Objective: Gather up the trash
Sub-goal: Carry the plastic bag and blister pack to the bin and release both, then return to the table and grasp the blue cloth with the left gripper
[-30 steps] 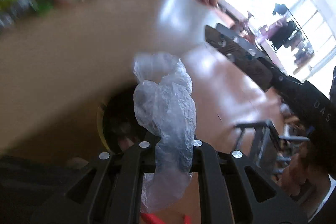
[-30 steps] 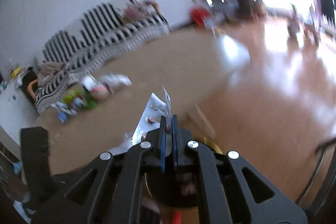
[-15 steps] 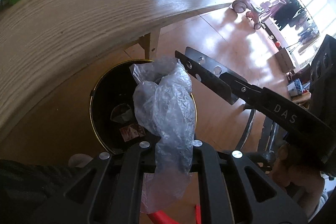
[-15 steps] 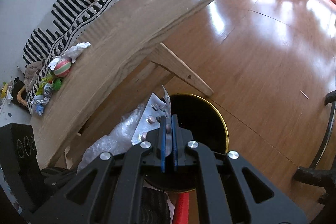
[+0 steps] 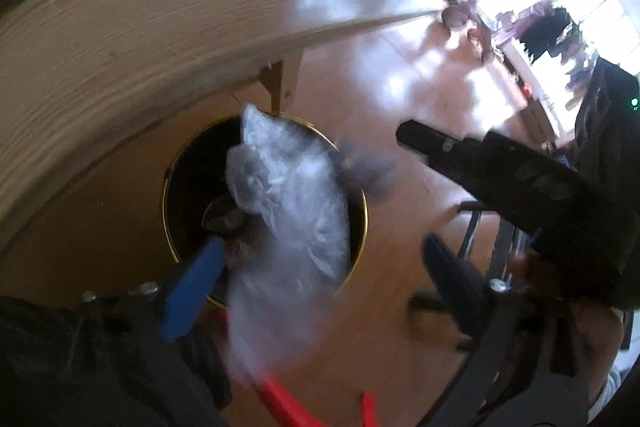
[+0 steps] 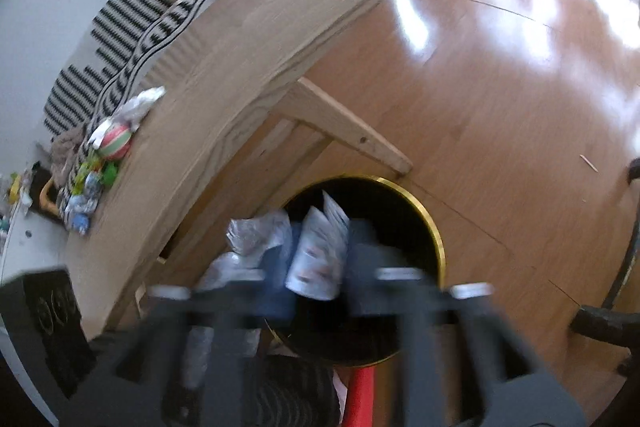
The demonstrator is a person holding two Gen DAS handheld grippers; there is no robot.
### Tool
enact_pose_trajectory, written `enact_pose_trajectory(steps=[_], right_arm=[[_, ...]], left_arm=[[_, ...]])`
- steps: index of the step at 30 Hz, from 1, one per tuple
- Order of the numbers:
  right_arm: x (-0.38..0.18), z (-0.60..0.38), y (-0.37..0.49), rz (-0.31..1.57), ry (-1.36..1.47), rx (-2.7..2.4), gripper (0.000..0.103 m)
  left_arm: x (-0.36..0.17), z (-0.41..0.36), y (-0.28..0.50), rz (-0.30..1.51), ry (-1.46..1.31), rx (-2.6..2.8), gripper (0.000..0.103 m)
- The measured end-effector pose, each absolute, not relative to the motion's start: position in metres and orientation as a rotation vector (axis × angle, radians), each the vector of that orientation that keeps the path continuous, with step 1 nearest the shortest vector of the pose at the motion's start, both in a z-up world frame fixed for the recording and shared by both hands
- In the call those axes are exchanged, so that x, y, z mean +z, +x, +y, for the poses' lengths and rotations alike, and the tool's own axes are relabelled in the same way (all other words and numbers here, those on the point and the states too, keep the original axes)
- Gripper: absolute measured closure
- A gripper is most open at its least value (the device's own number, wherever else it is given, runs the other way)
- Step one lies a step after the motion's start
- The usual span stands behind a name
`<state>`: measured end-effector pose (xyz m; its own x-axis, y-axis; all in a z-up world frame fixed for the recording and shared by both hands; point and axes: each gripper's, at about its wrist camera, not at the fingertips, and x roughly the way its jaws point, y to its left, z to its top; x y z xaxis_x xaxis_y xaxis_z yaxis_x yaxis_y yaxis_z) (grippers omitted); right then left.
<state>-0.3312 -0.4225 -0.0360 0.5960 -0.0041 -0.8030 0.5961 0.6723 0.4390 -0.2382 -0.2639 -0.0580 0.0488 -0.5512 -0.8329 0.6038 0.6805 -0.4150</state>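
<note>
1. Clear plastic bag [image 5: 288,203]: crumpled, blurred, directly over the mouth of the bin [image 5: 172,211]. Half a second ago pinched in the left gripper [image 5: 320,267]; now between widely parted fingers, apparently loose and falling. Also seen from the right wrist view as a pale crumple [image 6: 256,231] at the bin's left rim.

2. Foil blister pack [image 6: 320,255]: silvery sheet, upright, above the bin opening. Half a second ago clamped between shut blue pads; now in the gap of the spread right gripper [image 6: 320,283], no contact visible on either side, though blur prevents certainty.

3. Left gripper: released. Blue pad [image 5: 196,283] over the bin's near-left rim, opposite black finger [image 5: 452,279] swung well outside the bin's right rim.

4. Right gripper: released, jaws apart and motion-blurred, poised over the bin's near rim.

5. Bin: black inside, gold rim [image 6: 432,227], on the wooden floor [image 6: 500,87] just in front of the table leg [image 6: 352,139]. Some scraps visible at the bottom.

6. Table [image 5: 140,27]: light wood, above and behind the bin. Striped ball [image 6: 115,143] and coloured wrappers [image 6: 86,183] at its far end, well apart from the bin.

7. Judgement: both drops under way together; this pair nearly delivered, provided the bag clears the rim. Remaining wrappers on the table probably next.
</note>
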Motion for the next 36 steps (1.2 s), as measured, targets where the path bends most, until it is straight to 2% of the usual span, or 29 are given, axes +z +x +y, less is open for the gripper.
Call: enact_pose_trajectory(steps=[2,5,10,15,18,24,31,36], right_arm=[[-0.027,-0.431,-0.339,0.819,0.778,-0.437,0.006],[-0.012,-0.437,-0.345,0.779,0.726,-0.483,0.006],[0.016,-0.434,-0.352,0.703,0.570,-0.553,0.006],[0.036,-0.421,-0.347,0.651,0.481,-0.503,0.006],[0.048,-0.399,-0.326,0.638,0.416,-0.437,0.006],[0.057,-0.339,-0.254,0.662,0.290,-0.261,0.006],[0.050,-0.293,-0.165,0.705,0.250,-0.157,0.006],[0.038,-0.273,-0.124,0.751,0.186,-0.131,0.006]], left_arm=[[-0.058,-0.264,-0.236,1.240,0.036,-0.888,0.006],[-0.054,-0.260,-0.235,1.212,0.014,-0.884,0.006],[-0.007,-0.232,-0.240,1.004,-0.033,-0.846,0.006],[0.047,-0.178,-0.220,0.790,0.063,-0.577,0.006],[0.051,-0.127,-0.179,0.809,0.015,-0.390,0.006],[0.026,-0.031,-0.090,0.897,-0.097,-0.102,0.006],[0.010,-0.017,-0.032,0.931,-0.024,-0.101,0.006],[-0.007,-0.015,-0.002,0.967,-0.075,-0.188,0.006]])
